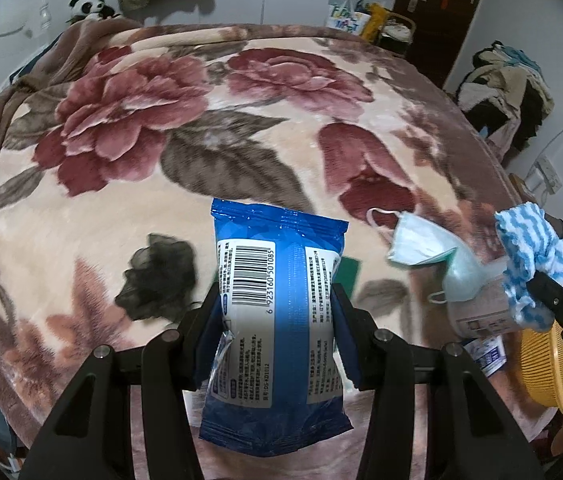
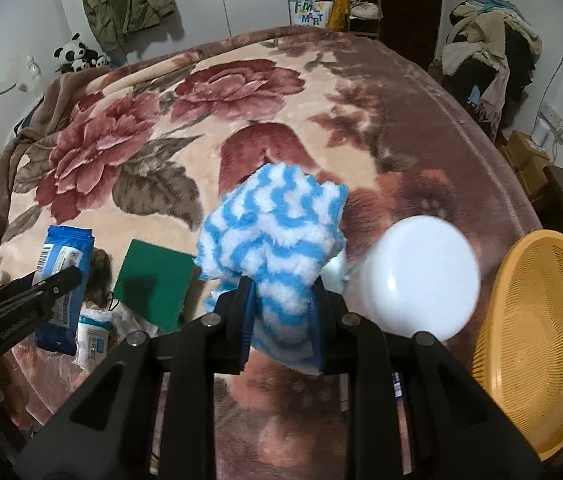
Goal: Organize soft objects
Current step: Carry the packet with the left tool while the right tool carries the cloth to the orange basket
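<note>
The left gripper [image 1: 277,332] clamps a glossy blue wipes pack [image 1: 277,320], barcode showing. The right gripper [image 2: 281,320] pinches a fluffy blue-and-white striped cloth [image 2: 273,232], hiding part of the white round lid [image 2: 421,276]; lower right, a yellow mesh basket [image 2: 541,340] is cut off.

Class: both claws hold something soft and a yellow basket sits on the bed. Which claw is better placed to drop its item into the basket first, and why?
Right. The right claw, shut on the striped cloth, has the basket close on its right. The left claw, shut on the wipes pack, sits farther away, probably needing to cross past the right one.
</note>
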The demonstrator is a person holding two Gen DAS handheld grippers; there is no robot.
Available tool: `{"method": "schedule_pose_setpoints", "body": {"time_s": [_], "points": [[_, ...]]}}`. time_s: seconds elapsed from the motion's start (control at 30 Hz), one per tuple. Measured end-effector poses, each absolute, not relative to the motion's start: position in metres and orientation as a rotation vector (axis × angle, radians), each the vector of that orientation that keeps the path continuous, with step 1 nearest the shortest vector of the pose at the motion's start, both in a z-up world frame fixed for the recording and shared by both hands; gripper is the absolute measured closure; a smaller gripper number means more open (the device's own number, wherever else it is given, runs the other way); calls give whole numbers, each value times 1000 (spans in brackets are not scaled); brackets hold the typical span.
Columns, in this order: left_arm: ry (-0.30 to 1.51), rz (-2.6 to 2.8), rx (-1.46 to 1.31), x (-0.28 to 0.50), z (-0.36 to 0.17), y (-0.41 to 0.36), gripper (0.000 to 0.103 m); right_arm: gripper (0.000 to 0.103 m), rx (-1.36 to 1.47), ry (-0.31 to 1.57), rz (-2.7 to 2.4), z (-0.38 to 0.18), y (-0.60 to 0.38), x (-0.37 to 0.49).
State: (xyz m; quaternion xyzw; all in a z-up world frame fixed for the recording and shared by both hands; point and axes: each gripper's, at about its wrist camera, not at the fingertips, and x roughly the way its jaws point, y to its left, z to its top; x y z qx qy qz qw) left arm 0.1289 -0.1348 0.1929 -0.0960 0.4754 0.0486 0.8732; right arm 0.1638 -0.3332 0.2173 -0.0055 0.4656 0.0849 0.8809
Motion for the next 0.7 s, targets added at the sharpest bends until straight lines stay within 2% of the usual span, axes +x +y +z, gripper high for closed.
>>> {"method": "schedule_pose_setpoints", "body": {"time_s": [0.7], "points": [[962, -141, -55, 162, 227, -299, 51, 79, 59, 914, 33, 243, -446, 160]]}}
